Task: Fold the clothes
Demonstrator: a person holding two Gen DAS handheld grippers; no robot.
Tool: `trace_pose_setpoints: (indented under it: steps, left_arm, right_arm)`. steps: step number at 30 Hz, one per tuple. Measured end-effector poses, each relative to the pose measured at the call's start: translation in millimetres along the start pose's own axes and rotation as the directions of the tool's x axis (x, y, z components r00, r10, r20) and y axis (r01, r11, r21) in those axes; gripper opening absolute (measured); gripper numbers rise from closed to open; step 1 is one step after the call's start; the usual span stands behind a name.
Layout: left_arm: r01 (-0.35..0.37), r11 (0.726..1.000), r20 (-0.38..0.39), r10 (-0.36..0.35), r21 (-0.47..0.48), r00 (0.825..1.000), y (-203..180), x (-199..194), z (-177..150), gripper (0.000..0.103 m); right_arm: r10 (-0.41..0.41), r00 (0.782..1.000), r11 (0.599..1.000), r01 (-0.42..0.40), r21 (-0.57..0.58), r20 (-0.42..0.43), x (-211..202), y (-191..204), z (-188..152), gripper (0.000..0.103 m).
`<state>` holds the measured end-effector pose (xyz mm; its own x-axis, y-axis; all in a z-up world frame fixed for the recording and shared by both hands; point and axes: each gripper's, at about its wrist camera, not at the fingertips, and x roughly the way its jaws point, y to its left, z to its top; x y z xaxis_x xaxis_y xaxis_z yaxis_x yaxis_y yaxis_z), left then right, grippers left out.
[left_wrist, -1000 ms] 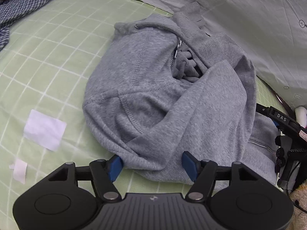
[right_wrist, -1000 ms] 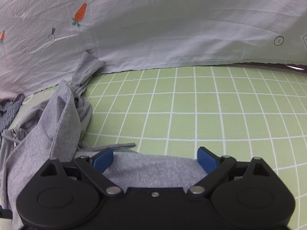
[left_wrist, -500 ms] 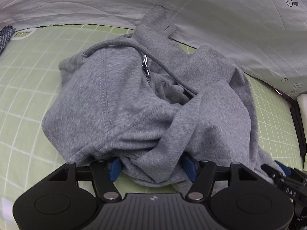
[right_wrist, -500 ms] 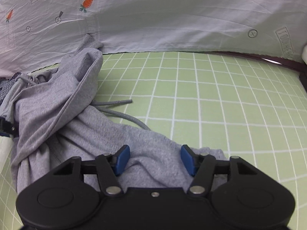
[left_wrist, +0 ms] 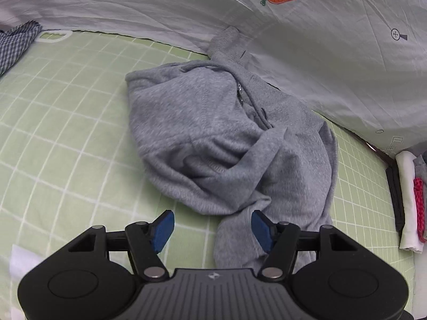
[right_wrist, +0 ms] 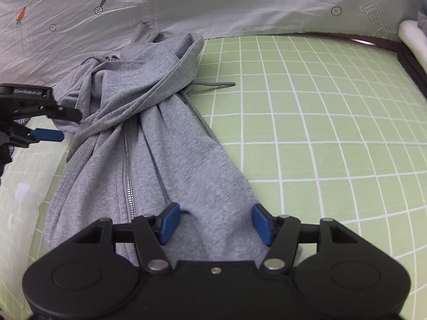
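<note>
1. Since a second ago my right gripper [right_wrist: 213,222] has slid sideways along the bed, so it now looks up the zipper [right_wrist: 127,165] of the grey hoodie [right_wrist: 149,122] where before it saw mostly bare sheet; my left gripper [left_wrist: 212,228] has drawn back a little from the bunched heap.
2. The grey hoodie [left_wrist: 226,138] lies crumpled on the green checked sheet [left_wrist: 66,122], its far edge against the white carrot-print cover [left_wrist: 307,40].
3. My left gripper is half open. A fold of hoodie fabric lies between its blue pads, against the right-hand one, but I cannot tell that it is pinched.
4. My right gripper's jaws are opening, with flat hoodie cloth beneath and between them, not clamped.
5. A drawstring [right_wrist: 216,84] trails out onto the sheet beside the hoodie.
6. Around: a blue checked garment [left_wrist: 16,42] at the far left corner, a white paper scrap [left_wrist: 24,264] near my left gripper, and a stack of folded clothes [left_wrist: 408,200] at the right edge of the bed.
</note>
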<state>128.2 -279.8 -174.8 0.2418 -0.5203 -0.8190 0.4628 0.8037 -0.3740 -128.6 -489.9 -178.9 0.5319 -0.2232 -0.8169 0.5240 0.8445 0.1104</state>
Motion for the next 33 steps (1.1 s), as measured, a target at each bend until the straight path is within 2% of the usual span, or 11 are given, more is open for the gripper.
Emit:
trace_pose_setpoints:
  steps: [2, 7, 11, 15, 17, 19, 22, 25, 28, 31, 33]
  left_arm:
    - [0.039, 0.999, -0.02, -0.039, -0.009, 0.999, 3, -14, -19, 0.065]
    - [0.144, 0.99, -0.101, -0.144, -0.003, 0.984, -12, -18, -59, 0.065]
    - [0.293, 0.956, -0.191, -0.294, -0.037, 0.936, -24, -6, -79, 0.065]
    - [0.243, 0.97, -0.189, -0.233, 0.031, 0.954, -37, -2, -87, 0.06]
    - [0.235, 0.972, -0.189, -0.229, 0.007, 0.955, -32, -2, -89, 0.04]
    - [0.227, 0.974, -0.189, -0.226, -0.018, 0.956, -26, -2, -91, 0.028]
    - [0.224, 0.972, -0.177, -0.233, -0.074, 0.956, -9, -10, -93, 0.02]
    - [0.205, 0.97, -0.151, -0.224, -0.129, 0.963, 14, -24, -94, 0.018]
    - [0.157, 0.971, -0.104, -0.178, -0.179, 0.979, 38, -43, -93, 0.017]
    - [0.111, 0.967, -0.061, -0.128, -0.229, 0.99, 62, -61, -93, 0.018]
    - [0.087, 0.968, -0.047, -0.101, -0.234, 0.994, 67, -68, -96, 0.019]
  right_arm:
    - [-0.035, 0.999, 0.999, 0.035, 0.005, 0.014, 0, -3, 0, 0.073]
    - [-0.041, 0.999, 0.994, 0.038, 0.103, 0.028, -1, -15, -8, 0.072]
    - [-0.073, 0.996, 0.982, 0.063, 0.179, 0.049, -6, -10, -17, 0.068]
    - [-0.068, 0.996, 0.979, 0.057, 0.197, 0.049, -12, 1, -29, 0.062]
    - [-0.049, 0.998, 0.978, 0.04, 0.205, 0.043, -16, 4, -35, 0.057]
    - [-0.021, 0.999, 0.967, 0.011, 0.256, 0.037, -21, 2, -41, 0.053]
    - [0.023, 1.0, 0.947, -0.028, 0.319, 0.018, -24, 1, -46, 0.043]
    - [0.102, 0.995, 0.931, -0.092, 0.354, -0.009, -25, 7, -52, 0.035]
    - [0.225, 0.973, 0.911, -0.195, 0.363, -0.043, -23, 23, -61, 0.033]
    - [0.328, 0.941, 0.899, -0.285, 0.332, -0.081, -19, 42, -64, 0.034]
    - [0.329, 0.94, 0.912, -0.292, 0.288, -0.09, -19, 51, -61, 0.04]
